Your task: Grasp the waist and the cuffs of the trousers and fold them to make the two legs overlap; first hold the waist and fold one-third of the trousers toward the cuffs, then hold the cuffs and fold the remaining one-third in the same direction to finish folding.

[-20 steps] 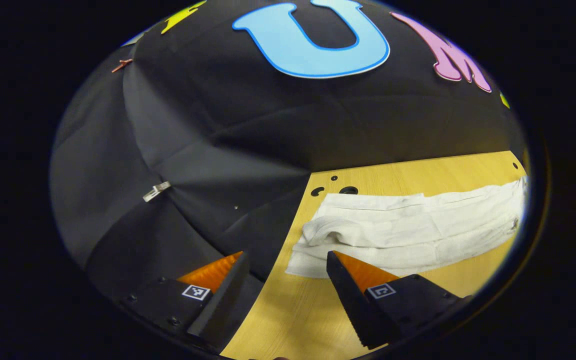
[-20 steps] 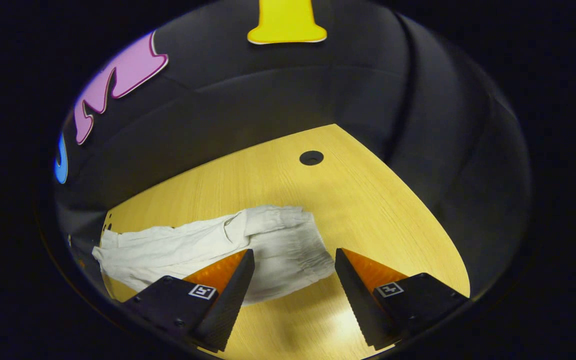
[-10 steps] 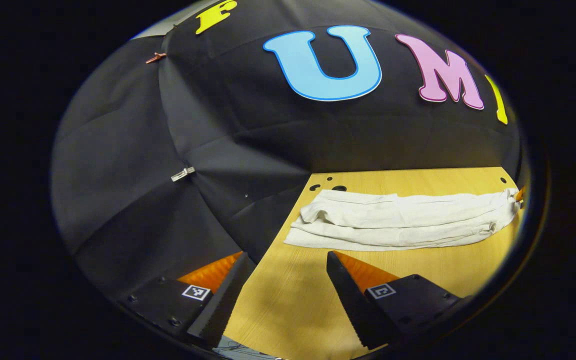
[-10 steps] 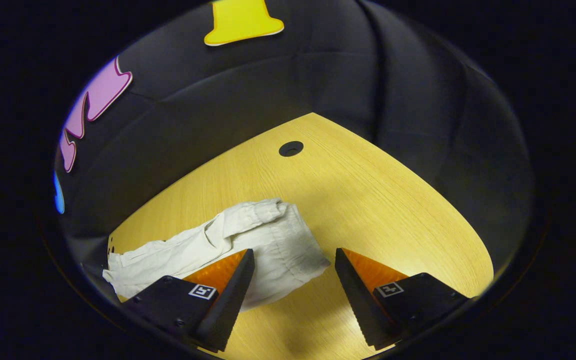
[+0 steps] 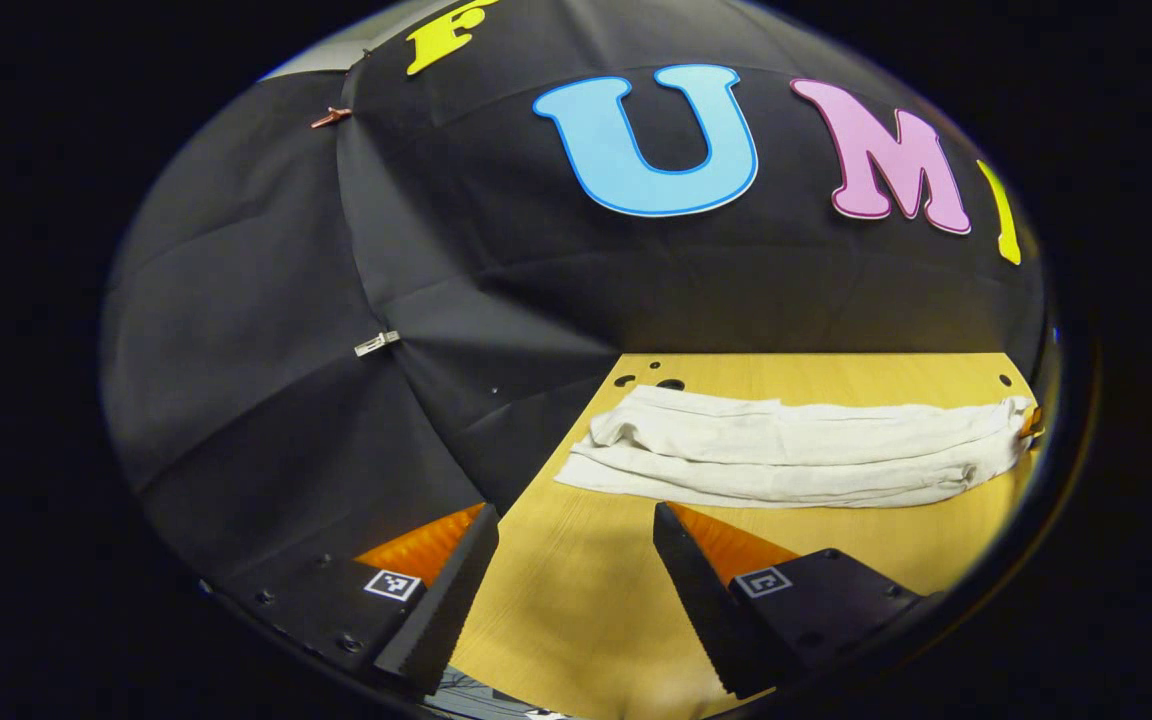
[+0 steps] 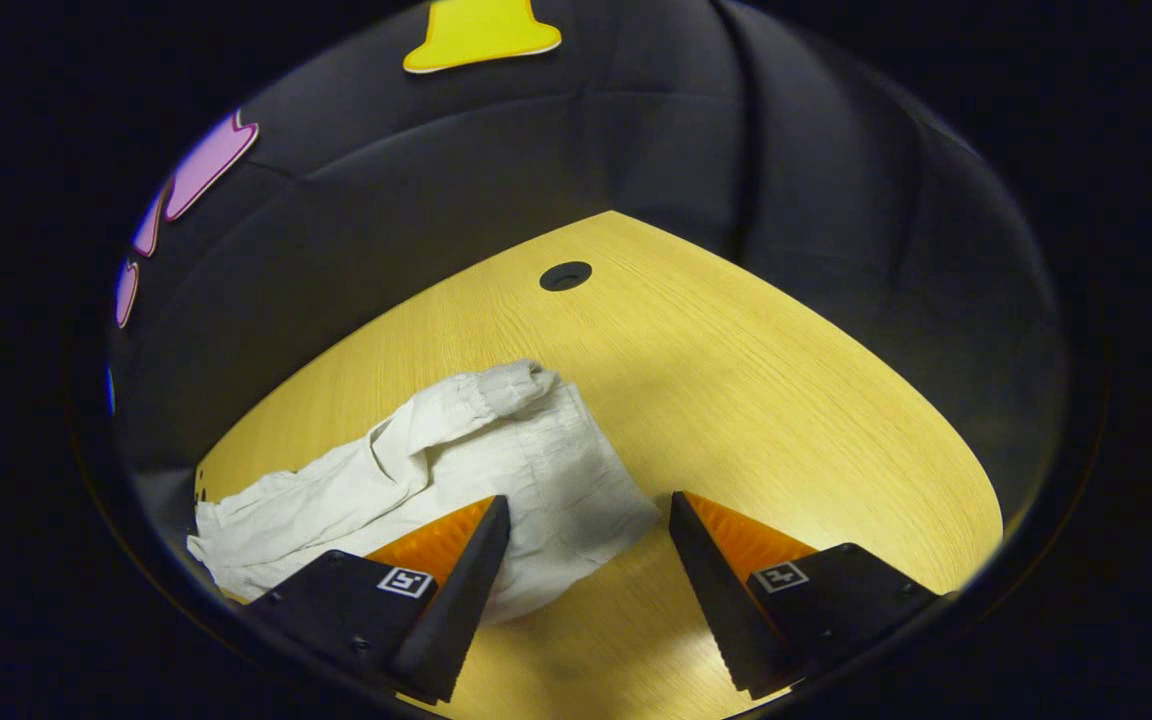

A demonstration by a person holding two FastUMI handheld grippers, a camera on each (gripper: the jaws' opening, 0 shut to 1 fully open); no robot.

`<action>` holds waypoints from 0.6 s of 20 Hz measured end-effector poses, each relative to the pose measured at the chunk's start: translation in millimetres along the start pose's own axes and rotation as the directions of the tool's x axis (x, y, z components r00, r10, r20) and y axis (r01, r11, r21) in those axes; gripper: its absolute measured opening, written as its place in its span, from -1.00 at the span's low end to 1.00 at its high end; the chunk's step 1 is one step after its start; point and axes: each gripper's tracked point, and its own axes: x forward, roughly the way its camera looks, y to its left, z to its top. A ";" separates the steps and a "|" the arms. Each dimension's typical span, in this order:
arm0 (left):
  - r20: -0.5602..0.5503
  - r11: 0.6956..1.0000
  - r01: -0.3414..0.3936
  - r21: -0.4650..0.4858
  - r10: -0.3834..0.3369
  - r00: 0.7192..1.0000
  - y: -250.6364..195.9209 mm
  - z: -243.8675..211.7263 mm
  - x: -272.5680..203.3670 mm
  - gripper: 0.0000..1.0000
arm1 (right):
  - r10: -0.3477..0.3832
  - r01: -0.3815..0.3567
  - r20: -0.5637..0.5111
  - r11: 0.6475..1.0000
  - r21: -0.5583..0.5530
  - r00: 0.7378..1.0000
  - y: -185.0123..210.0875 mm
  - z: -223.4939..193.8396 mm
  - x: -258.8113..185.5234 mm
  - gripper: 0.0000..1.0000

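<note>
White trousers (image 5: 786, 450) lie in a long strip across the wooden table (image 5: 576, 600), one leg on top of the other. Their cuff end (image 5: 586, 465) points toward my left gripper (image 5: 574, 512), which hangs open a short way in front of it, touching nothing. In the right gripper view the gathered waist end (image 6: 576, 480) lies just ahead of my right gripper (image 6: 589, 500). That gripper is open, its left finger (image 6: 456, 555) over the cloth and its right finger over bare wood.
The table's left edge (image 5: 536, 470) runs diagonally beside the cuffs, with black cloth wall beyond it. Small holes (image 5: 671, 384) sit at the far corner, and one round hole (image 6: 565, 276) lies beyond the waist. Bare wood (image 6: 786, 400) stretches to the right of the waist.
My left gripper has drawn back from the cuffs, which now sit farther ahead. The right gripper view has shifted slightly and the waist end stays between its fingers. Both grippers stayed open.
</note>
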 end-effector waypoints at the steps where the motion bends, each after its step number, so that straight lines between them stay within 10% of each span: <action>1: 0.000 1.000 0.007 -0.003 -0.007 1.000 -3.5 -0.1 -0.6 0.96 | -0.012 0.012 0.007 1.000 -0.020 1.000 1.2 -3.0 2.9 0.93; 9: -0.033 0.997 0.022 -0.074 -0.024 0.999 -14.8 -19.9 -15.6 0.96 | 0.105 -0.099 -0.064 0.991 0.093 0.992 14.5 -8.0 -3.6 -0.59; 12: -0.060 0.997 0.014 -0.080 -0.019 0.998 -9.6 -30.7 -22.3 0.96 | 0.145 -0.140 -0.051 0.985 0.098 0.988 16.9 -9.1 -1.9 -0.78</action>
